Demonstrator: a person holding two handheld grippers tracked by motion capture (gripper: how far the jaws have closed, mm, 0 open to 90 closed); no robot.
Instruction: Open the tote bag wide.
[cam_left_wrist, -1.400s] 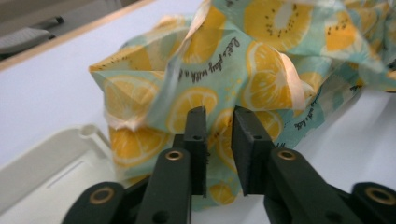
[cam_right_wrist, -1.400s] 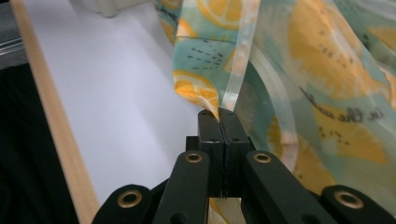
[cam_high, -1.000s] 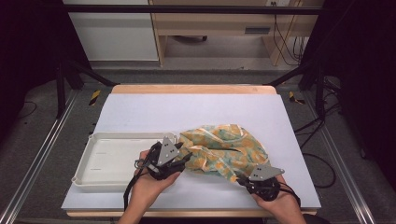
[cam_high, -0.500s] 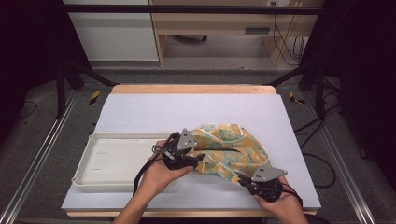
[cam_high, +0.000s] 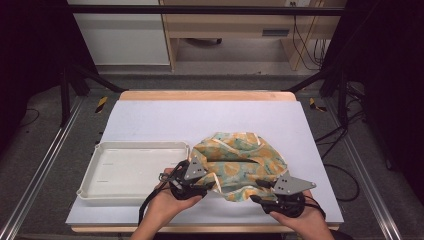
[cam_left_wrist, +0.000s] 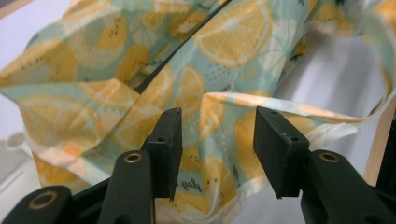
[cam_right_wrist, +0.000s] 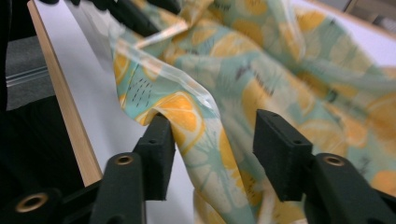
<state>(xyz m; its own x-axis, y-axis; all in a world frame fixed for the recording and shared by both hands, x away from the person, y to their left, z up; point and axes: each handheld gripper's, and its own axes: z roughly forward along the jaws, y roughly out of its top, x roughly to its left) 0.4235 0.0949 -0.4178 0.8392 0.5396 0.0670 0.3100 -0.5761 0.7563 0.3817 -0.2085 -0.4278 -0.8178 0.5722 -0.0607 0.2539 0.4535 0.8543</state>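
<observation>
Fingers (cam_left_wrist: 168, 144) of the left gripper (cam_left_wrist: 215, 149) stand apart with the cloth (cam_high: 240, 162) between them. The right gripper (cam_right_wrist: 212, 154) gapes too, cloth in its gap. The cloth lies crumpled on the table (cam_high: 200, 120), just right of the tray (cam_high: 132, 147).

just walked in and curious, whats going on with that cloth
A person holds tongs in each hand at a crumpled lemon-print cloth on the table. The left tongs and the right tongs both stand open with cloth between their jaws, neither clamped. A white tray sits to the left of the cloth, with nothing in it.
</observation>
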